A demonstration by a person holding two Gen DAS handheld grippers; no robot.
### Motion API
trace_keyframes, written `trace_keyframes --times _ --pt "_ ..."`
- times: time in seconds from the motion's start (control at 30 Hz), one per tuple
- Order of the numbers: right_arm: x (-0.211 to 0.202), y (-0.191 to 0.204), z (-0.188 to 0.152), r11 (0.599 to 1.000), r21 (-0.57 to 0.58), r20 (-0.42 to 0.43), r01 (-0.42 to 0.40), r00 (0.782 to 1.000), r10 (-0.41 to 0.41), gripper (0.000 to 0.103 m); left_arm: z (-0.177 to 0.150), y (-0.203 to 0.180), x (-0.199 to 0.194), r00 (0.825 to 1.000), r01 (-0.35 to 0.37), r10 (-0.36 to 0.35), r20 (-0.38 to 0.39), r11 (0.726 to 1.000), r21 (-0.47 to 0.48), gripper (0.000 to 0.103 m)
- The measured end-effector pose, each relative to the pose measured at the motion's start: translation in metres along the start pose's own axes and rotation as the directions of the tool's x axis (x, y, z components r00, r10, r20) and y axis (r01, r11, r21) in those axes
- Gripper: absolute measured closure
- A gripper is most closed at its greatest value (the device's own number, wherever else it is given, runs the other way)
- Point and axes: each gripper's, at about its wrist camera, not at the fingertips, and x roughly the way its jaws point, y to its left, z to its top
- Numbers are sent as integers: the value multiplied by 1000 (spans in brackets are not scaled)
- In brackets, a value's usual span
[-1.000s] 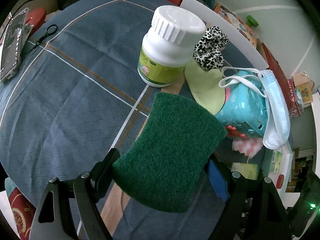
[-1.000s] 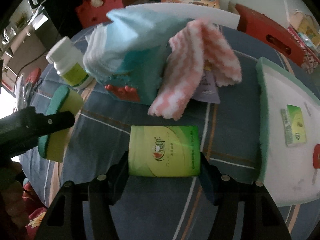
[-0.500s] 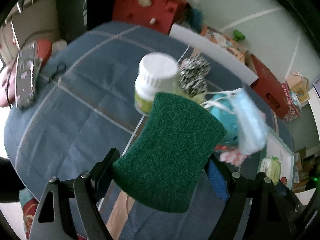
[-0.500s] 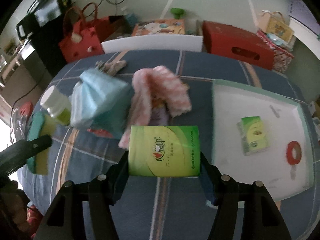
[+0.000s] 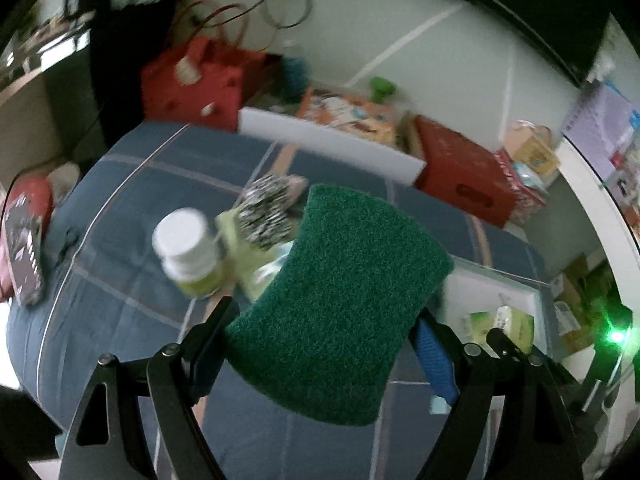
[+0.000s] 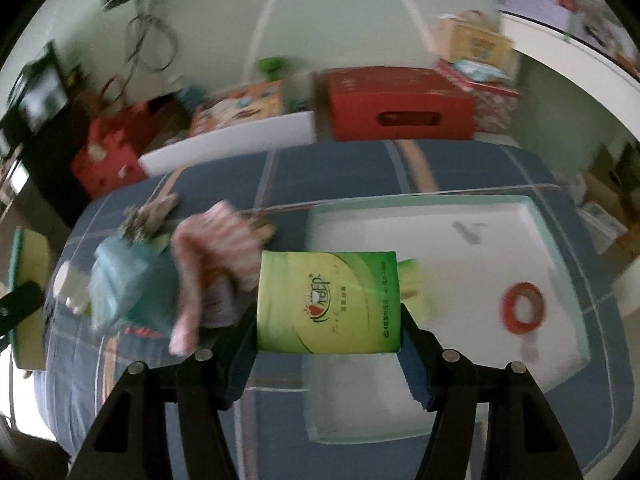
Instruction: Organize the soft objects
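Observation:
My left gripper (image 5: 324, 340) is shut on a green scouring sponge (image 5: 340, 300), held above the blue checked tablecloth (image 5: 132, 216). In the right wrist view my right gripper (image 6: 328, 324) is shut on a green tissue pack (image 6: 328, 300), which hangs over the left edge of a white tray (image 6: 472, 248). The sponge (image 6: 28, 296), yellow side showing, appears at the far left of that view. On the cloth lie a pink striped cloth (image 6: 208, 252), a pale blue face mask (image 6: 120, 280) on a teal object, and a leopard scrunchie (image 5: 266, 212).
A white-capped bottle (image 5: 188, 252) stands on the cloth near the scrunchie. The tray holds a red tape ring (image 6: 524, 308) and another green tissue pack (image 5: 500, 324). Red boxes (image 6: 400, 104), a red bag (image 5: 192, 84) and a white board (image 5: 332, 144) lie beyond the table.
Both grippers rose and swung right with their loads still held. The tissue pack now hangs over the tray's edge; the table objects look smaller and farther below.

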Motion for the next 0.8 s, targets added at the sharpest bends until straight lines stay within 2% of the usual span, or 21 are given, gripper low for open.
trace_keyframes --times 0.2,0.33,0.63,0.8 --pt "0 -63 13 982 155 3 105 994 -107 37 11 -66 12 997 77 -76 -9 989 122 19" --pt "5 -91 19 968 219 3 125 992 -129 37 10 -107 36 993 118 -110 -51 974 191 19" --pt "39 -128 34 944 280 -29 173 985 -171 37 -7 -175 113 974 176 -124 -187 940 292 19" --pt "49 -144 37 933 305 -22 190 981 -193 37 -16 -205 146 969 184 -115 -217 926 331 19"
